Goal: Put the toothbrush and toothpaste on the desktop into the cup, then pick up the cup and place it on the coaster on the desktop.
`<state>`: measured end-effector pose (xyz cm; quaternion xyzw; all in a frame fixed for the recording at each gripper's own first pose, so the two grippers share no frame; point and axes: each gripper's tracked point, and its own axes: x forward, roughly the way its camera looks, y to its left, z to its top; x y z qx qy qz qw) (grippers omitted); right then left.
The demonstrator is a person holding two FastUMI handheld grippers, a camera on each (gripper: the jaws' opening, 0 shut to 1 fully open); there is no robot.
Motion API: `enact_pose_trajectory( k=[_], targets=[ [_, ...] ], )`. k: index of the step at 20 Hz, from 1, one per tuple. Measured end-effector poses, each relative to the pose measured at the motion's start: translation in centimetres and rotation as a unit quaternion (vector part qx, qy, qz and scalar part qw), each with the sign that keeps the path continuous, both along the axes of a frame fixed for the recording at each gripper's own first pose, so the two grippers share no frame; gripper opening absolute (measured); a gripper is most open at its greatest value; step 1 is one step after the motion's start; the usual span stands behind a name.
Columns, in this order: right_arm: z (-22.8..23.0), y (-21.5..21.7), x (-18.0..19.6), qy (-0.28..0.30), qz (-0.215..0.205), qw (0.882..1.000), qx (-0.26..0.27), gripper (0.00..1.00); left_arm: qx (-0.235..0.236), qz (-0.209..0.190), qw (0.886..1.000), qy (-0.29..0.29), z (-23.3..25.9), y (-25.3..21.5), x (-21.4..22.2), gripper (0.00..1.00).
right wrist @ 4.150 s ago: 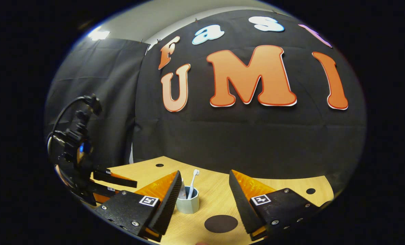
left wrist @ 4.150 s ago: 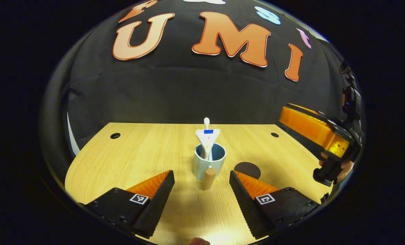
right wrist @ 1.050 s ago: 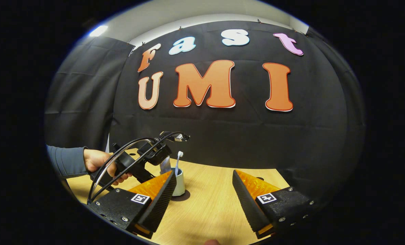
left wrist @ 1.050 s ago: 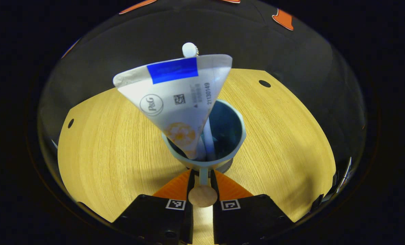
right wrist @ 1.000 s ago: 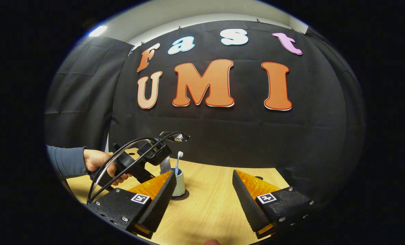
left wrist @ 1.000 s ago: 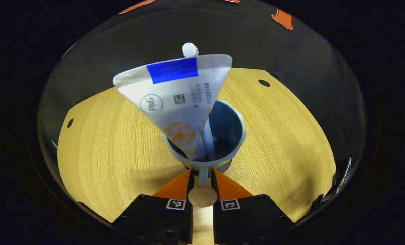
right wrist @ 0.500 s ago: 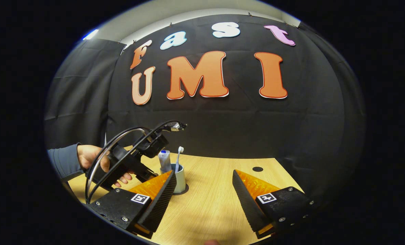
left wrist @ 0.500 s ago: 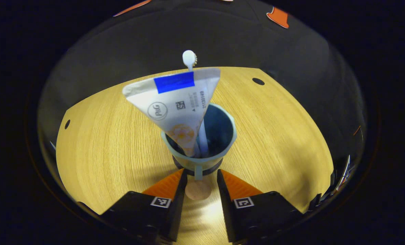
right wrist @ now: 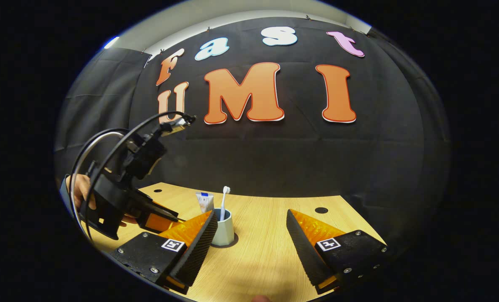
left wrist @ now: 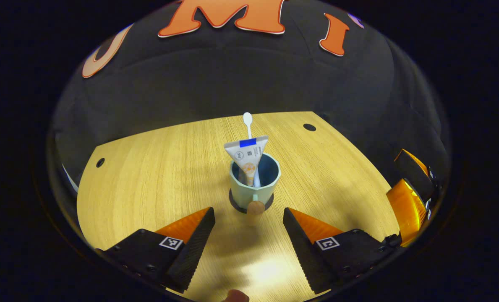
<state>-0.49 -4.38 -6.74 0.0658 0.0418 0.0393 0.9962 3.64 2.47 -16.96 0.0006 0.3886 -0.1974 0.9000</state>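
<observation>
Cup (left wrist: pixel 254 184) on coaster (left wrist: pixel 234 203); hand (right wrist: pixel 81 192) rightward.

dim booth, warm light from above; glare patch on the desktop (left wrist: pixel 270 268) near the lens, soft shadows beside the cup (left wrist: pixel 254 184). fisheye bends edges; focus stays sharp.

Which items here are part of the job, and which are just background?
Job items:
- pale blue cup with wooden-knob handle
- white toothbrush, standing in the cup
- white toothpaste tube, also in the cup
- dark round coaster, under the cup
- left gripper, open

Background:
- light wooden desktop
- right gripper, open
</observation>
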Motion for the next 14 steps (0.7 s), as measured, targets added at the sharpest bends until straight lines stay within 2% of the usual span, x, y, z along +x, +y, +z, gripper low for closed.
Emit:
enact_pose_trajectory(
  k=[5, 8, 10, 14],
  targets=[
    [2.7, 1.1, 0.4, -0.031, -0.025, 0.999, 0.002, 0.98, 0.026, 0.020, 0.995, -0.098, 2.3, 4.1, 0.0, 0.98],
    [3.5, 1.9, 0.6, -0.046, -0.034, 0.998, -0.013, 0.98, 0.046, 0.039, 0.986, -0.155, 3.7, 6.4, 0.0, 0.97],
    [4.2, 2.9, 0.7, -0.052, -0.027, 0.998, -0.007, 0.98, 0.039, 0.058, 0.978, -0.198, 5.0, 7.7, 0.1, 0.97],
    [5.4, 4.4, 1.9, -0.067, -0.026, 0.997, -0.011, 0.98, 0.039, 0.103, 0.954, -0.279, 8.5, 11.8, -0.5, 0.99]
  ],
)
